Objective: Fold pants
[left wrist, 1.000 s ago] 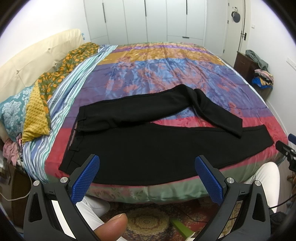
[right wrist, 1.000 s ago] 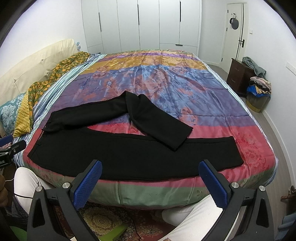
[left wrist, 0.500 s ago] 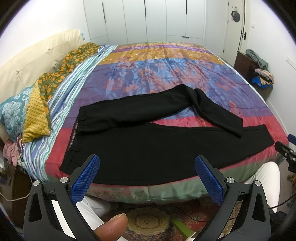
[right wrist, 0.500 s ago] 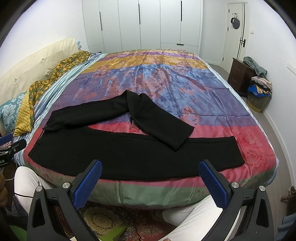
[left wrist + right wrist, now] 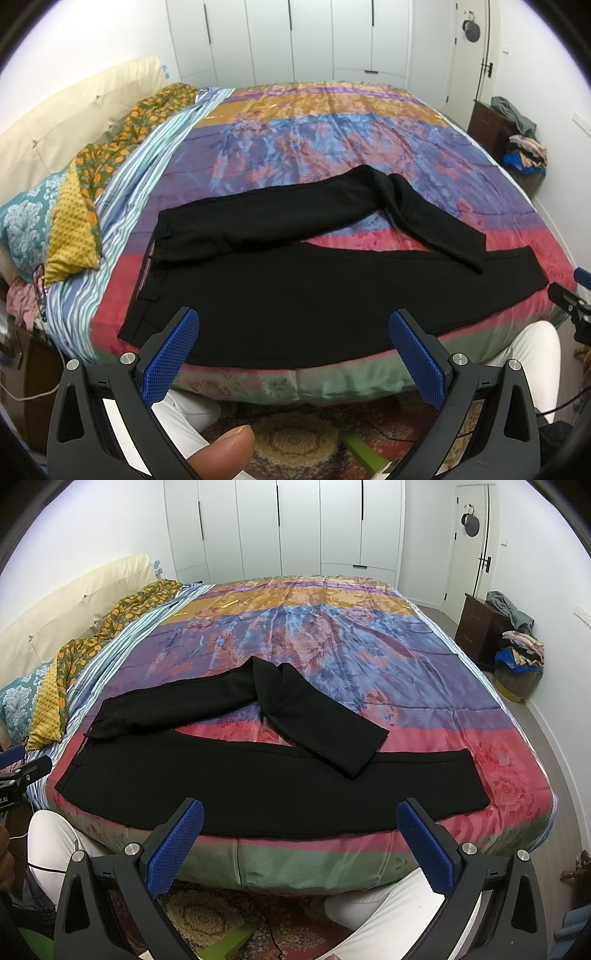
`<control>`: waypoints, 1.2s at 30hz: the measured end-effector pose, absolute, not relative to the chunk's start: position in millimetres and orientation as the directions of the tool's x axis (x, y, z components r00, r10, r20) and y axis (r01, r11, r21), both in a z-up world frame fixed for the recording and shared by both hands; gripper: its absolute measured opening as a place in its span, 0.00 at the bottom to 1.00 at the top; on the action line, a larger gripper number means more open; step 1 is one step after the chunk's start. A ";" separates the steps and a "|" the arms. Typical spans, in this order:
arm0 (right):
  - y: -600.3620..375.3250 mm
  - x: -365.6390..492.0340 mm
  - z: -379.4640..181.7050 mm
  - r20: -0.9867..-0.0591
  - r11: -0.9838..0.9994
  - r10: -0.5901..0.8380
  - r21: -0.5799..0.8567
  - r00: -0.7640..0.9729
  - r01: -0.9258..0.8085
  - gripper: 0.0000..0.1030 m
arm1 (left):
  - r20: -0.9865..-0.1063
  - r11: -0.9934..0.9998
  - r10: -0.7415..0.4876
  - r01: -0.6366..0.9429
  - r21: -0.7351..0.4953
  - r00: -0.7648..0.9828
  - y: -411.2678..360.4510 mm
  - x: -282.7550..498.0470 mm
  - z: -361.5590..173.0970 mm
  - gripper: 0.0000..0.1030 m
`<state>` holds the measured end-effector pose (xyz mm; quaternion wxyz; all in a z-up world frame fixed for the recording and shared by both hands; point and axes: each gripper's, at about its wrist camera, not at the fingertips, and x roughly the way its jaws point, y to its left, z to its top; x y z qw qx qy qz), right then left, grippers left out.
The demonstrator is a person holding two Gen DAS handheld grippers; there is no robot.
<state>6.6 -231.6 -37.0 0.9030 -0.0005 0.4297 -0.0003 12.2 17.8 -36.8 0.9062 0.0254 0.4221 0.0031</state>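
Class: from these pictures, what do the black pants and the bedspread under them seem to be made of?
Black pants: apparently a matte woven or knit cloth; it gives no shine and lies flat and limp. Bedspread: seemingly satin or a silky synthetic; its floral colour bands gleam with glossy highlights and fine creases.

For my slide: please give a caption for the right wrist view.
Open right gripper faces black pants on a colourful bed, one leg bent.

- Left wrist view: off the bed's (image 5: 258,387) near edge, facing across it toward the wardrobe (image 5: 314,37), nearer the headboard side.
- Right wrist view: same edge, same facing, nearer the foot.
- Shared: black pants (image 5: 295,295) (image 5: 258,782), bedspread, wardrobe, door.
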 end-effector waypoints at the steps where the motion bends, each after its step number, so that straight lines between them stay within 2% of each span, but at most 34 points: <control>1: -231.5 6.5 -37.1 -0.776 1.000 -0.001 -0.001 0.631 0.000 1.00 | -0.765 0.999 0.028 0.015 0.049 0.644 17.9 12.0 -37.1 1.00; 5: -234.1 6.6 -42.4 -0.765 1.000 -0.015 -0.016 0.643 0.004 1.00 | -0.761 0.999 0.027 0.011 0.045 0.648 19.5 11.2 -37.8 1.00; 7: -240.1 1.9 -39.3 -0.691 1.000 -0.005 -0.015 0.723 -0.008 1.00 | -0.760 0.999 0.025 0.001 0.034 0.650 24.3 9.0 -40.5 1.00; 10: -257.7 4.2 -50.5 -0.590 0.988 -0.112 -0.151 0.800 0.027 1.00 | -0.775 0.999 0.031 -0.012 0.031 0.631 29.6 10.2 -48.1 1.00; 11: -266.9 14.1 -64.2 -0.603 0.978 -0.151 -0.206 0.783 0.030 1.00 | -0.783 0.999 0.034 -0.013 0.034 0.622 30.2 11.0 -50.5 1.00; 13: -289.3 43.6 -106.7 -0.714 0.959 -0.194 -0.284 0.672 -0.026 0.99 | -0.789 0.999 0.038 -0.012 0.038 0.613 29.7 10.4 -52.9 1.00; 14: -298.1 52.4 -120.9 -0.741 0.955 -0.194 -0.292 0.643 -0.048 0.99 | -0.792 0.999 0.041 -0.013 0.042 0.610 28.3 11.4 -51.7 1.00; 17: -311.9 73.8 -146.4 -0.777 0.963 -0.137 -0.251 0.614 -0.102 0.93 | -0.801 0.999 0.048 -0.017 0.047 0.596 24.6 14.5 -51.7 1.00; 21: -297.0 104.2 -167.8 -0.788 0.949 -0.028 -0.215 0.615 -0.231 0.91 | -0.822 0.999 0.044 -0.004 0.050 0.568 17.3 22.1 -55.5 1.00; 22: -292.8 113.8 -177.8 -0.796 0.940 -0.034 -0.230 0.604 -0.251 0.85 | -0.823 0.998 0.045 0.001 0.055 0.566 16.0 22.3 -56.1 1.00; 26: -280.9 155.9 -227.4 -0.816 0.890 -0.127 -0.345 0.565 -0.299 0.76 | -0.829 0.998 0.058 0.001 0.070 0.556 13.6 28.3 -56.6 1.00; 27: -282.0 161.5 -232.3 -0.820 0.881 -0.138 -0.358 0.556 -0.309 0.61 | -0.833 0.998 0.060 -0.004 0.069 0.550 15.2 29.9 -58.1 1.00; 28: -281.3 166.2 -235.8 -0.829 0.879 -0.132 -0.351 0.544 -0.322 0.33 | -0.839 0.998 0.064 -0.012 0.068 0.541 17.1 33.2 -60.0 1.00; 29: -282.3 171.1 -230.7 -0.844 0.887 -0.112 -0.323 0.524 -0.330 0.18 | -0.843 0.997 0.069 -0.020 0.069 0.534 20.0 35.0 -62.1 1.00; 30: -282.3 170.8 -221.0 -0.840 0.890 -0.113 -0.323 0.531 -0.321 0.09 | -0.846 0.997 0.073 -0.026 0.069 0.529 22.0 37.4 -63.8 1.00; 32: -281.6 166.4 -176.4 -0.816 0.899 -0.061 -0.296 0.575 -0.324 0.09 | -0.854 0.997 0.078 -0.036 0.070 0.515 25.6 42.8 -69.3 1.00; 34: -294.3 167.4 -119.2 -0.801 0.926 0.024 -0.208 0.598 -0.316 0.08 | -0.864 0.997 0.075 -0.040 0.064 0.499 26.3 51.0 -76.7 1.00; 36: -309.3 182.0 -70.5 -0.780 0.936 0.046 -0.184 0.624 -0.299 0.08 | -0.875 0.998 0.065 -0.033 0.056 0.481 24.2 61.2 -84.4 1.00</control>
